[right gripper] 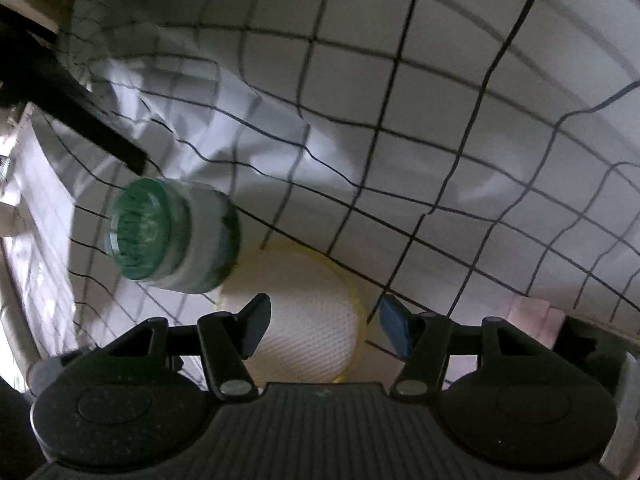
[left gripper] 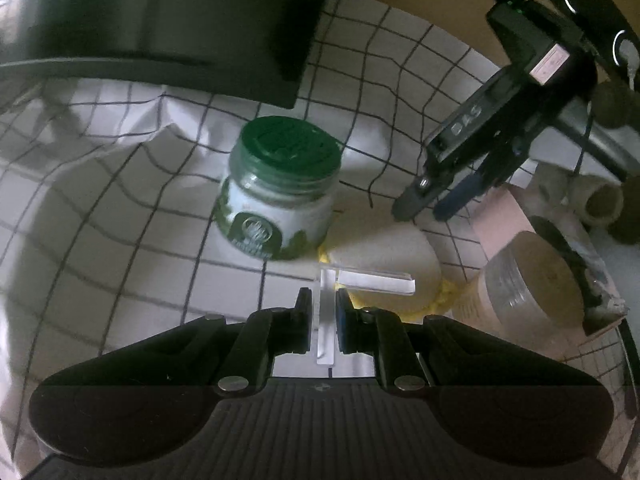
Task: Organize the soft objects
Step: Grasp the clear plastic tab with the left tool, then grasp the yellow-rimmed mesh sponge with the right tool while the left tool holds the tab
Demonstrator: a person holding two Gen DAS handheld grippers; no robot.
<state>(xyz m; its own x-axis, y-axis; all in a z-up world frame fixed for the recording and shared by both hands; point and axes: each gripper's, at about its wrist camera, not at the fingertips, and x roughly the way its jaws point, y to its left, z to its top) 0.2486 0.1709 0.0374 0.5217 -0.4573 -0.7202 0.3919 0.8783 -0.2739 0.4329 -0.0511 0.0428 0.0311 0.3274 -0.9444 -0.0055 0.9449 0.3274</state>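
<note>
A round white mesh pad with a yellow rim [right gripper: 304, 320] lies on the checked cloth [right gripper: 440, 160], touching a green-lidded jar [right gripper: 168, 236]. My right gripper [right gripper: 325, 314] hovers just over the pad, open, its fingers apart on either side and nothing gripped. In the left wrist view the same pad [left gripper: 388, 256] sits right of the jar [left gripper: 280, 188], and the right gripper [left gripper: 424, 204] comes down from the upper right. My left gripper [left gripper: 324, 312] is shut on a clear T-shaped plastic piece [left gripper: 372, 280], held just in front of the pad.
A black box [left gripper: 180, 28] stands at the back left on the cloth [left gripper: 120, 200]. To the right are a pink box [left gripper: 500, 220], a clear round tub with a tan lid [left gripper: 532, 280] and pale rolls [left gripper: 600, 200]. The cloth is wrinkled behind the jar.
</note>
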